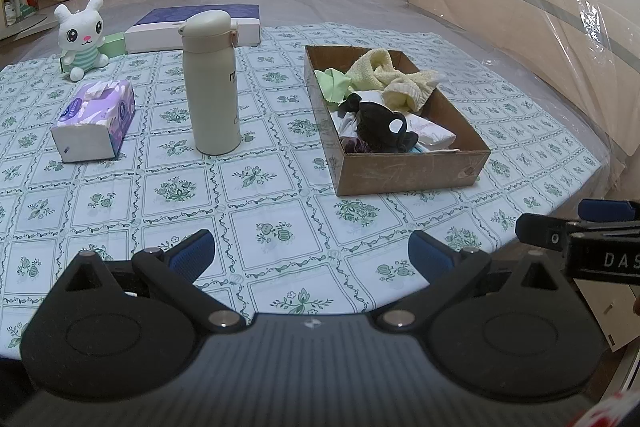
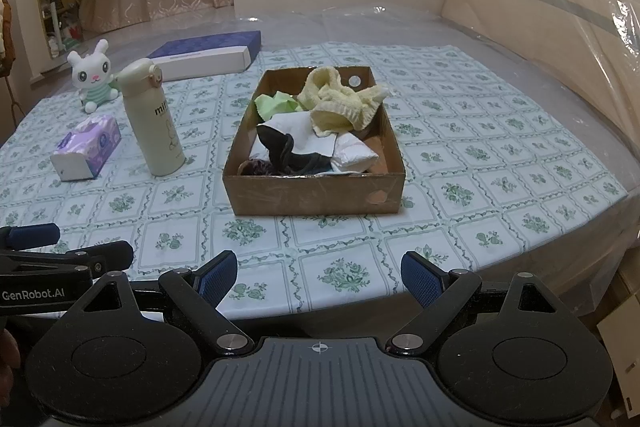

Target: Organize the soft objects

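Both grippers are held low at the near edge of the desk point(image 2: 500, 163), nothing gripped: the left gripper point(image 1: 311, 253) has its blue-padded fingers point(image 1: 196, 251) spread wide apart, and the right gripper point(image 2: 318, 277) is likewise wide open. The soft things are already gathered in the brown cardboard box point(image 2: 316, 193): a pale yellow knitted cloth point(image 2: 340, 103), a light green cloth point(image 2: 276, 105), white fabric and a black cloth point(image 2: 288, 151) lie heaped inside. One soft item is seen outside, a white plush rabbit in a striped green top point(image 1: 82, 39), sitting far left near the back. That would likely be fetched next; a reach by the left gripper is best routed around the tall cream insulated bottle point(image 1: 212, 83), which could be tipped. The purple tissue pack point(image 1: 96, 121) lies just in front of the rabbit, and a flat white-and-navy box point(image 1: 196, 27) sits behind. A grasp on the rabbit's body is advised.
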The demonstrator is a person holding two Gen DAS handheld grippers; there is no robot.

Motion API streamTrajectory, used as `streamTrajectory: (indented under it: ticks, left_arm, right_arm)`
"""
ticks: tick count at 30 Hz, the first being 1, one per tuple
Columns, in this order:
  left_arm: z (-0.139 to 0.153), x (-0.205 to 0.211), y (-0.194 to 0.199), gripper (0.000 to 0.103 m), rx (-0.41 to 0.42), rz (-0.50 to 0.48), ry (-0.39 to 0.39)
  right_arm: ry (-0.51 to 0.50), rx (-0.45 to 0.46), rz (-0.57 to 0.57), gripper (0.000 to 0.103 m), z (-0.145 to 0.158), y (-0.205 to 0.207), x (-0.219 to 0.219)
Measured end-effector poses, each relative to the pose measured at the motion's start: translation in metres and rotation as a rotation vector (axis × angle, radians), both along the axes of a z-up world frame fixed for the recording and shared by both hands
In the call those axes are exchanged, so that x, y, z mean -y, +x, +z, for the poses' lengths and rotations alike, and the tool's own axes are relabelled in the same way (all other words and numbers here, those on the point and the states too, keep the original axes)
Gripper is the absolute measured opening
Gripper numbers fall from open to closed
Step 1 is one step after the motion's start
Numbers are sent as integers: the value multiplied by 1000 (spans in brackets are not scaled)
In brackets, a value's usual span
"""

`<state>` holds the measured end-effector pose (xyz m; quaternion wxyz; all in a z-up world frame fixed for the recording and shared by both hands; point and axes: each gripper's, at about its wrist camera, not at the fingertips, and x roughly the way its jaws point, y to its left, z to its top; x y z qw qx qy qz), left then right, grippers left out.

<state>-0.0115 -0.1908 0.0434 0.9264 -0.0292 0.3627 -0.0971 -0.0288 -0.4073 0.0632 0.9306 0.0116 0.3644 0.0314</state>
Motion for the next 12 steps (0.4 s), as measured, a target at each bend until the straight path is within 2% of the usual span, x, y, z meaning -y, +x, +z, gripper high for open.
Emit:
streamTrajectory:
  ticks: [12]
  left_arm:
    - [-1, -3, -1, 102, 11, 14, -12]
  right_arm:
    - [1, 1, 0, 88, -2, -2, 0]
